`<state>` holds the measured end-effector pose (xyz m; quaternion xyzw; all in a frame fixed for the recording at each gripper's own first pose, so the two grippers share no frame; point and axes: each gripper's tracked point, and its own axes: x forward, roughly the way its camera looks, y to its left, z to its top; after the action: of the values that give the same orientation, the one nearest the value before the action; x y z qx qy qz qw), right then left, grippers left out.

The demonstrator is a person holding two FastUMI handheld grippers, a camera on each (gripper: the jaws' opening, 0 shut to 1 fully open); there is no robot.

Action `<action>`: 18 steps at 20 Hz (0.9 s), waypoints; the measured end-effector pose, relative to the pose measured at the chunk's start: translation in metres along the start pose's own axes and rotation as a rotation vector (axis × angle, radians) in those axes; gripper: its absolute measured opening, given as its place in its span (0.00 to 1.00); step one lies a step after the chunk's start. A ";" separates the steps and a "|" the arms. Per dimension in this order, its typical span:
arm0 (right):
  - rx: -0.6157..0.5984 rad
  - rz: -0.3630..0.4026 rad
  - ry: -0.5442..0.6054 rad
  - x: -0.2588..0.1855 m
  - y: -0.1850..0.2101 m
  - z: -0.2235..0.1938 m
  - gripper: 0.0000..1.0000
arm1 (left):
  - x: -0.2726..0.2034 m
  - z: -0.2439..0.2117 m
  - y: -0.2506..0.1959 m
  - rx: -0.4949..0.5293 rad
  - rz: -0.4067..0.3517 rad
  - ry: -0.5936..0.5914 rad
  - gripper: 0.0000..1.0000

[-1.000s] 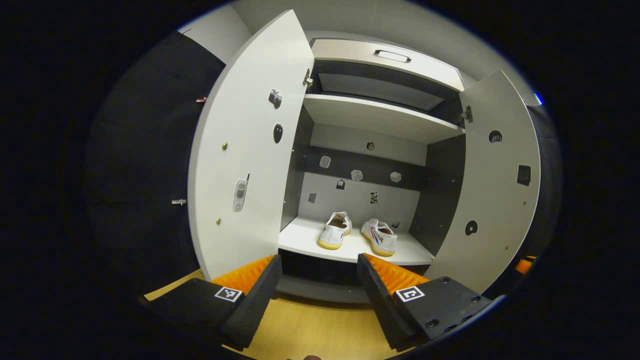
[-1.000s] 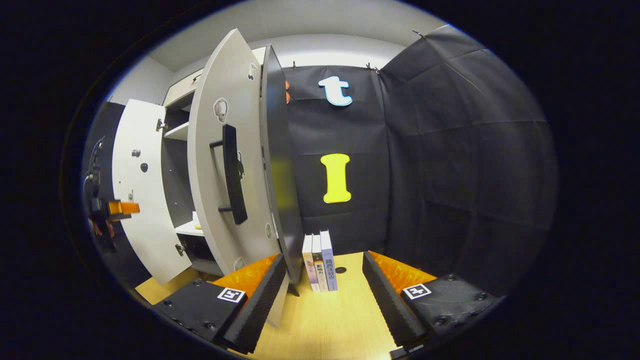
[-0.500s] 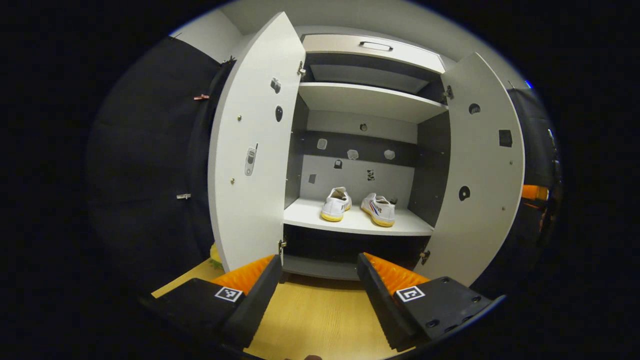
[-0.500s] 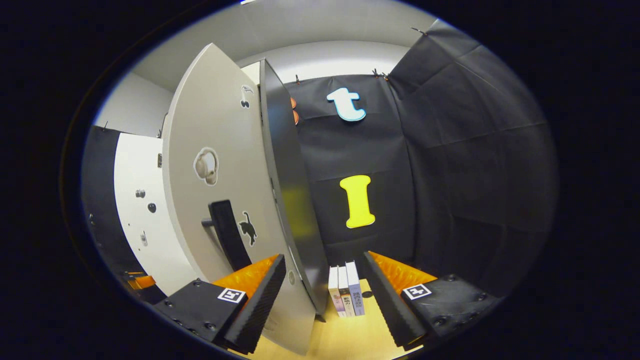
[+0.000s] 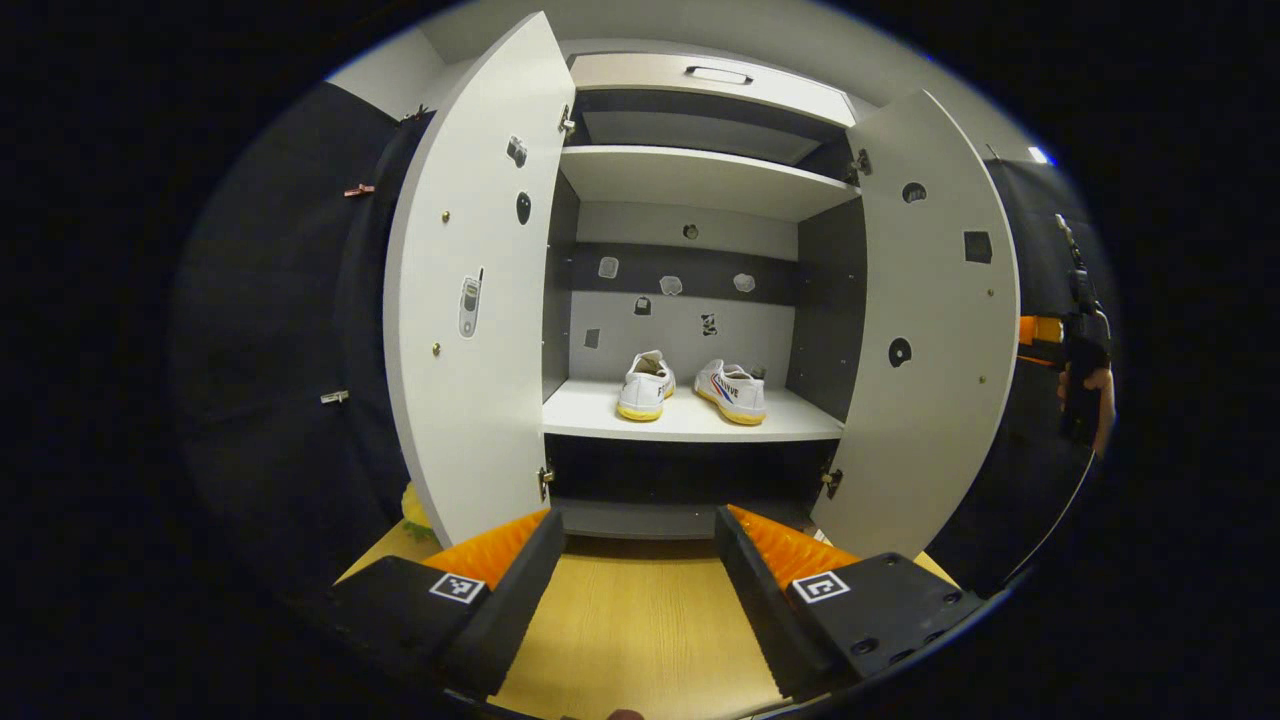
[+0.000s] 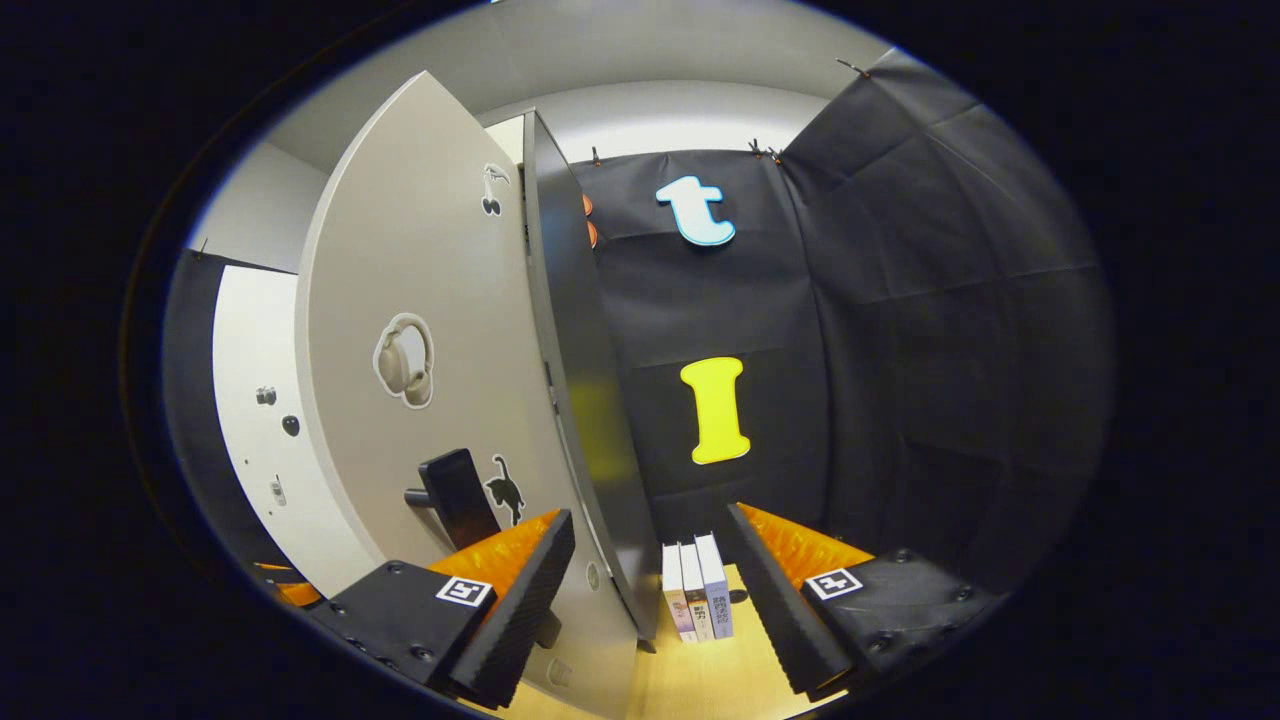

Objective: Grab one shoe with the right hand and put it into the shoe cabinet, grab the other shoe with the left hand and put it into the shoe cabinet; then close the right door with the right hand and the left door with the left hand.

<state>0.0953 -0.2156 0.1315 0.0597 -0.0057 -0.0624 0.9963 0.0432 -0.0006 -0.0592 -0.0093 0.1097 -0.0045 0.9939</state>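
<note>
Both shoes sit mid-frame on the cabinet shelf, doors open. The left tool gapes wide, empty. The right tool too, its finger covering the right door handle's lower end

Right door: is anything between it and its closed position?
Nothing visible. The right door stands open, both shoes sit well back on the shelf, and the right tongs are by its outer face.

2 white shoes on cabinet shelf, doors open
</note>
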 end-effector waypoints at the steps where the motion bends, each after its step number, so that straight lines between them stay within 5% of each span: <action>1: -0.015 -0.011 0.001 -0.001 0.001 0.001 0.98 | 0.001 -0.001 0.004 -0.011 -0.006 0.001 0.95; 6: -0.074 -0.022 -0.012 -0.009 0.025 0.000 0.98 | 0.005 -0.005 0.018 -0.040 -0.024 0.008 0.95; 18: 0.022 0.102 0.041 0.008 0.131 -0.032 0.98 | 0.001 -0.004 0.059 -0.084 -0.014 0.004 0.95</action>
<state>0.1203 -0.0838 0.1157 0.0714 0.0112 -0.0099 0.9973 0.0438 0.0587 -0.0649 -0.0518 0.1116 -0.0069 0.9924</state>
